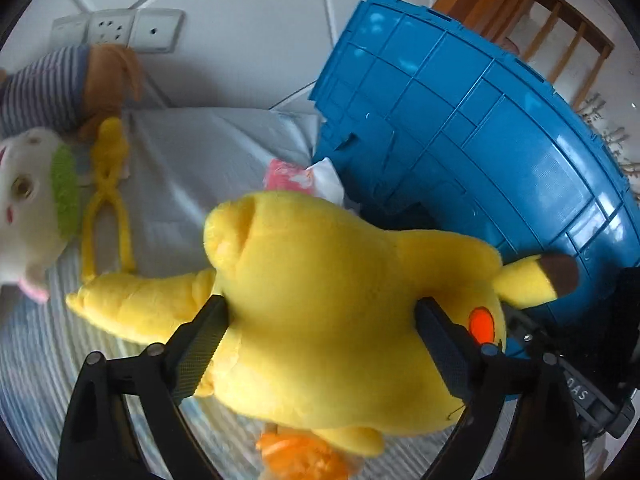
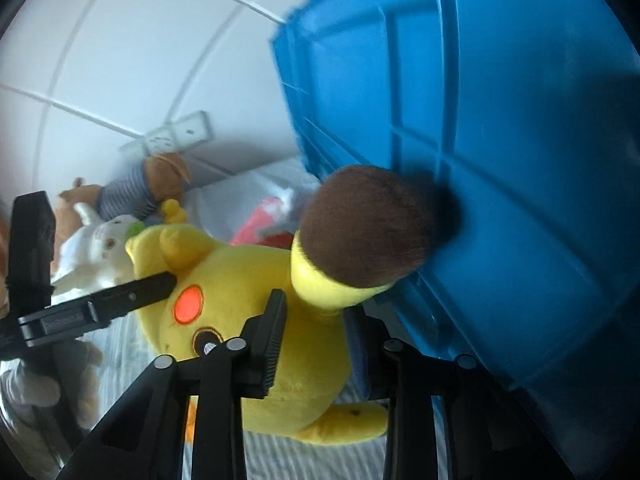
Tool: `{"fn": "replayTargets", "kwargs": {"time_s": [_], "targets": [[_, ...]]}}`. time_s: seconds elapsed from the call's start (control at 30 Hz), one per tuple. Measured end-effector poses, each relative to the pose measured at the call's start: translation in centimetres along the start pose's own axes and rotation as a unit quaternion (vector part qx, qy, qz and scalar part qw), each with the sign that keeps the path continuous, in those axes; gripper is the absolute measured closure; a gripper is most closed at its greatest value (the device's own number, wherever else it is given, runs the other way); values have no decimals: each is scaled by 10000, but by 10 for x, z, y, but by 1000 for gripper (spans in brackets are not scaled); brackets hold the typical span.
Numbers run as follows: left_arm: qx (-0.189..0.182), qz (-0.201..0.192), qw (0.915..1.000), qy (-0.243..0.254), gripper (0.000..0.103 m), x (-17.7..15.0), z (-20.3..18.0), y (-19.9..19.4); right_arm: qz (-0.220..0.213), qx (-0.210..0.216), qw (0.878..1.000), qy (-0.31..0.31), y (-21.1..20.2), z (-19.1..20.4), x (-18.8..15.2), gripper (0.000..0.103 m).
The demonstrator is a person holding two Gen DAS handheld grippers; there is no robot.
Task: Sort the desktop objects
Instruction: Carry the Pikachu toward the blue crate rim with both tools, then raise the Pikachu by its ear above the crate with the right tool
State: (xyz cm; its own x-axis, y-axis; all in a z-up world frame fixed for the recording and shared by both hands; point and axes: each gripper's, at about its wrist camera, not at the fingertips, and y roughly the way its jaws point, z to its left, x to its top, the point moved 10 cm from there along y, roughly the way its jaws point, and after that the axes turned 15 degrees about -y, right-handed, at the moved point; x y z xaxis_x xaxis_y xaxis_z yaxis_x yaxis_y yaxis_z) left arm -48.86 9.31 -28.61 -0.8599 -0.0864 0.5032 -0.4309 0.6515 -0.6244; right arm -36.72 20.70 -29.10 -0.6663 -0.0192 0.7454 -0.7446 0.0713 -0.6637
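Observation:
A yellow Pikachu plush (image 1: pixel 340 300) hangs above the striped bedding, held by both grippers. My left gripper (image 1: pixel 320 312) is shut on its body, one finger pressed into each side. My right gripper (image 2: pixel 316 320) is shut on the plush (image 2: pixel 240 292) at the base of its brown-tipped ear (image 2: pixel 360 220). The left gripper's finger (image 2: pixel 132 292) shows in the right wrist view against the plush's red cheek. A big blue plastic crate (image 1: pixel 480 140) stands just right of the plush; the ear tip touches its wall (image 2: pixel 500 160).
A white plush with a green collar (image 1: pixel 32 200), a striped-shirt brown plush (image 1: pixel 60 84) and a thin yellow toy (image 1: pixel 106 184) lie at the left on grey bedding (image 1: pixel 192 152). A pink-white packet (image 1: pixel 296 174) lies by the crate. Wall sockets (image 1: pixel 116 28) behind. An orange item (image 1: pixel 296 456) below the plush.

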Motion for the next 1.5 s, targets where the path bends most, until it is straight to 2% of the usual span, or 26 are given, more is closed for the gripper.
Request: {"fn": "replayTargets", "kwargs": {"time_s": [0.1,0.2,0.3,0.47,0.5,0.57,0.6,0.63,0.67,0.8,0.93,1.2,1.5], "targets": [[-44,131,9999,12,8,5,3,4,-62,-182,9995,252,6,-4,2,74],[-91,230,9997,12,7,12,8,4,-135,-333,9975,609,9,-8,7,67],[-203,332,9992,-7,0,16,12,7,-328,-463,9926,1070,9,-10,10,54],[-398,396,9984,22,0,17,11,16,-614,-751,9853,1406,16,-7,18,30],[-383,383,9985,101,2,15,8,17,-657,-771,9855,1359,19,-4,21,19],[-345,332,9986,246,7,13,2,17,-693,-957,9851,1249,24,-1,23,12],[-326,291,9986,301,10,12,0,16,-696,-1092,9844,1188,26,0,23,14],[-306,230,9987,332,10,11,-2,13,-723,-1110,9845,1148,27,3,23,44],[-286,168,9988,363,14,10,-3,11,-797,-863,9859,1189,27,6,22,48],[-185,-145,9979,600,21,2,-8,-8,-844,-704,9866,1206,14,2,15,53],[-225,-333,9965,729,21,-7,-13,-37,-1075,-580,9862,1114,-16,9,12,57],[-186,-589,9968,501,21,-17,-13,-99,-1208,-377,9877,922,-69,35,16,62],[-277,-1208,9911,486,21,7,-44,-183,-1641,-239,9849,502,-141,53,75,63]]}}
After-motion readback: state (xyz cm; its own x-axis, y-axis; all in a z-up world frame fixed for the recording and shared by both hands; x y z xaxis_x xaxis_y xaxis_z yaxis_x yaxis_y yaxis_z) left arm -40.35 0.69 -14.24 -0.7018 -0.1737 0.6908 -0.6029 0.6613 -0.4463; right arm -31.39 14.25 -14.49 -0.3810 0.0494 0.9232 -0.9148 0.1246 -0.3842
